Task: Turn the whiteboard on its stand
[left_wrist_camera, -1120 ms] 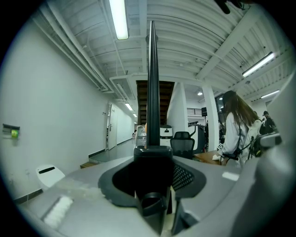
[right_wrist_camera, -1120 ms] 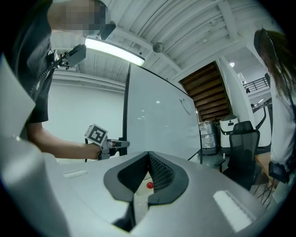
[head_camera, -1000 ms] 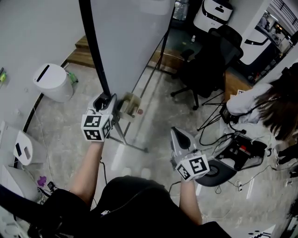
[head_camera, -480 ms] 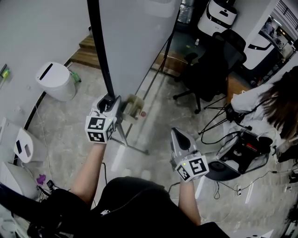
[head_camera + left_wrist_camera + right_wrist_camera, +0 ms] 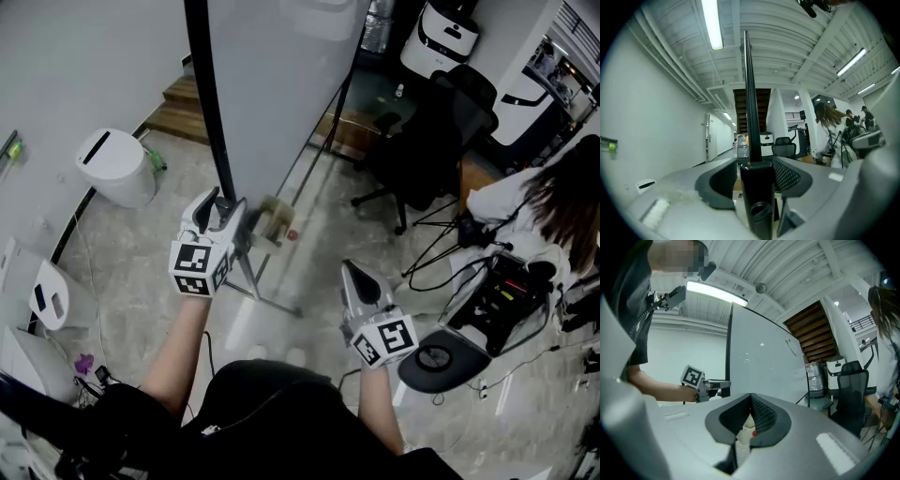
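Bin (image 5: pixel 112 169) left of whiteboard (image 5: pixel 272 84)

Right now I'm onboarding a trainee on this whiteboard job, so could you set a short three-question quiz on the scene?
1. True or false: the right gripper is clamped on the whiteboard.
2. What stands between the jaws of the left gripper? A, the whiteboard's black frame edge. B, an office chair's leg. C, nothing.
3. Name the white thing on the floor to the left of the whiteboard in the head view.

Key
1. False: it hangs apart from the whiteboard, jaws together on nothing.
2. A: the jaws are opening, with the black frame edge between them and the pads off it.
3. A white bin with a slot in its lid.
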### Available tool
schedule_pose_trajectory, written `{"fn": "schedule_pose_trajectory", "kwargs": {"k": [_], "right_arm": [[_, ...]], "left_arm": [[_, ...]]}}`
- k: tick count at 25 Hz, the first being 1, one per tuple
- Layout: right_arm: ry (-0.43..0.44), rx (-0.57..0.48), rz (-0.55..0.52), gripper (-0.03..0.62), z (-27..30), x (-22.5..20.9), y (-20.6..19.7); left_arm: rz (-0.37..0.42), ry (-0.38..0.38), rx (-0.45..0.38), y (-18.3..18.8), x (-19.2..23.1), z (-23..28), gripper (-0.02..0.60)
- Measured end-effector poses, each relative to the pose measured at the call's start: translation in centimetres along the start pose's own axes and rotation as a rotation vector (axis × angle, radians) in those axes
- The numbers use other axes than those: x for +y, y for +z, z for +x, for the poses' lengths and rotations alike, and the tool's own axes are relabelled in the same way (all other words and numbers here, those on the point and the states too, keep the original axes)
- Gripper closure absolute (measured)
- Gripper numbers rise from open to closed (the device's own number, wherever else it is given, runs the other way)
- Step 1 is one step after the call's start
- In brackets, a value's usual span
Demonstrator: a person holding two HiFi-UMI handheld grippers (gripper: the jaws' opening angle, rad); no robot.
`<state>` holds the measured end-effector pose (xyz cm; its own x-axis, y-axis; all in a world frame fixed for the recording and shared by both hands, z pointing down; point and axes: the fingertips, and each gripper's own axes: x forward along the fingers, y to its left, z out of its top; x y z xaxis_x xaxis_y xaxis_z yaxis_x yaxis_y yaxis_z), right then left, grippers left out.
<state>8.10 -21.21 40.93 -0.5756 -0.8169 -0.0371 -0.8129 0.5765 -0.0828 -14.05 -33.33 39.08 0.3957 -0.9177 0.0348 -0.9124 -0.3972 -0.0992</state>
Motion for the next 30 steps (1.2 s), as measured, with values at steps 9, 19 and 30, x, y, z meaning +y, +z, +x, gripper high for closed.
{"fn": "schedule_pose_trajectory", "kwargs": {"k": [9, 19, 30], "right_arm": [[-0.016, -0.007, 0.003, 0.585, -0.5, -0.2, 0.4], [-0.032, -0.021, -0.003, 0.585, -1.6, 0.3, 0.6], [-0.044, 0.005, -0.031, 0.585, -1.8, 0.0, 1.1]], "left_arm": [[0.042, -0.009, -0.127, 5.4, -0.9, -2.0, 0.367], [0.050, -0.148, -0.185, 7.8, -6.4, -3.1, 0.461], [0.031, -0.288, -0.091, 3.1, -12.8, -1.5, 0.555]]}}
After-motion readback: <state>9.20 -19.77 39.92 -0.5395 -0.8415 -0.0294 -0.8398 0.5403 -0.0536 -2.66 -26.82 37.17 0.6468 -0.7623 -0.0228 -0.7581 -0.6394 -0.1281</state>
